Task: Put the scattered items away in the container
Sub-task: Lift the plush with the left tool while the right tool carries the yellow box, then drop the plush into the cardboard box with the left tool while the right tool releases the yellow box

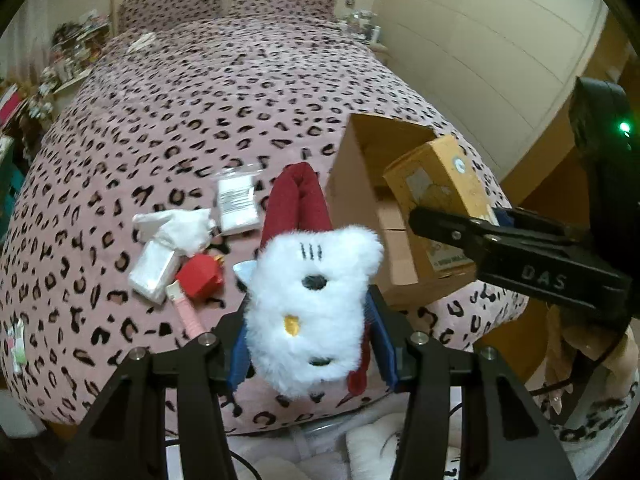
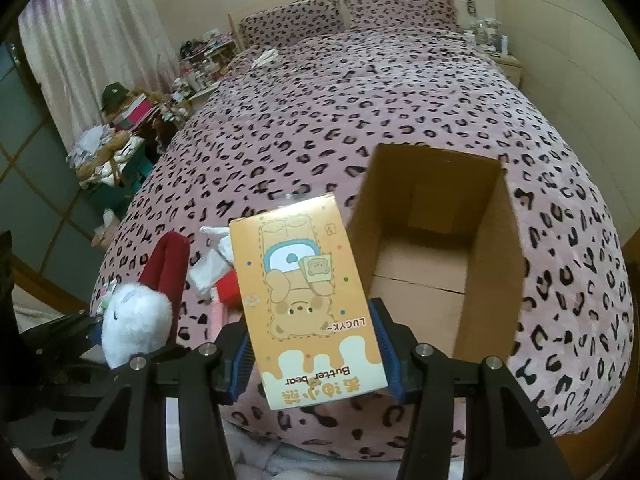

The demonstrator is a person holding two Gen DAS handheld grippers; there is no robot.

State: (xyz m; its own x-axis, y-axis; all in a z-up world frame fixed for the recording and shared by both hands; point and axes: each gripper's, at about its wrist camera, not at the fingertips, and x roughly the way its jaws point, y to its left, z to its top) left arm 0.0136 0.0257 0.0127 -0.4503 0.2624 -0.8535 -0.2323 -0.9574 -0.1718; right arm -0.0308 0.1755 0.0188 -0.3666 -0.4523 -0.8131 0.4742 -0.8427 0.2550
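My left gripper (image 1: pixel 312 344) is shut on a white fluffy plush toy (image 1: pixel 316 304) with red legs, held above the near edge of the bed. My right gripper (image 2: pixel 316 356) is shut on an orange Butter bear box (image 2: pixel 308 300), held left of and in front of the open cardboard box (image 2: pixel 492 264). The cardboard box is empty inside. In the left wrist view the right gripper (image 1: pixel 492 236) holds the orange box (image 1: pixel 440 184) over the cardboard box (image 1: pixel 360 184). On the bed lie a red box (image 1: pixel 200 276), white packets (image 1: pixel 236 204), a white pouch (image 1: pixel 154 270) and a pink stick (image 1: pixel 188 312).
The bed (image 2: pixel 360 120) has a pink leopard-print cover and two pillows at the back. Cluttered shelves (image 2: pixel 120 136) stand left of it, a nightstand (image 2: pixel 508 64) at the far right. A white wardrobe (image 1: pixel 480 40) stands right of the bed.
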